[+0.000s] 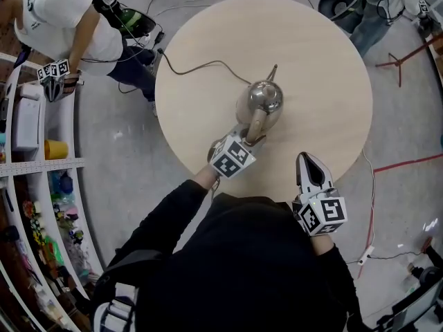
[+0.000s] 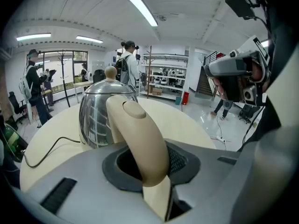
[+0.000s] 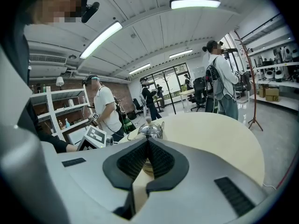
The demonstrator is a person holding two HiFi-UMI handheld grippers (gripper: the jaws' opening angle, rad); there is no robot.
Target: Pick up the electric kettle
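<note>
grip is held by the left gripper (image 1: 250, 135) (image 2: 150, 174) on the curved beige plastic handle (image 1: 257, 123) (image 2: 140, 139) of the rounded polished-steel electric kettle (image 1: 265, 97) (image 2: 99, 115): in the left gripper view the handle is seen passing down between the dark ribbed pads (image 2: 176, 160), which are closed against it. the kettle is found near the middle of the round pale wooden table (image 1: 318, 47), slightly towards the near edge, with its thin spout (image 1: 273, 72) pointed away from the person and its small beige lid knob (image 2: 110, 72) on top. whether the base is resting on the tabletop cannot be told. a thin black cord (image 1: 201, 64) is laid across the table from the kettle's side to the far left edge. the right gripper (image 1: 307, 160) (image 3: 147, 146) is held over the near edge of the table, to the right of the kettle and well apart from it; its jaws are brought together with nothing between them, and the kettle (image 3: 150, 130) is seen just past their tips in the right gripper view. beyond the table at upper left, a person in a white shirt (image 1: 66, 16) is seen beside white shelving (image 1: 66, 163) stocked with small coloured items.
</note>
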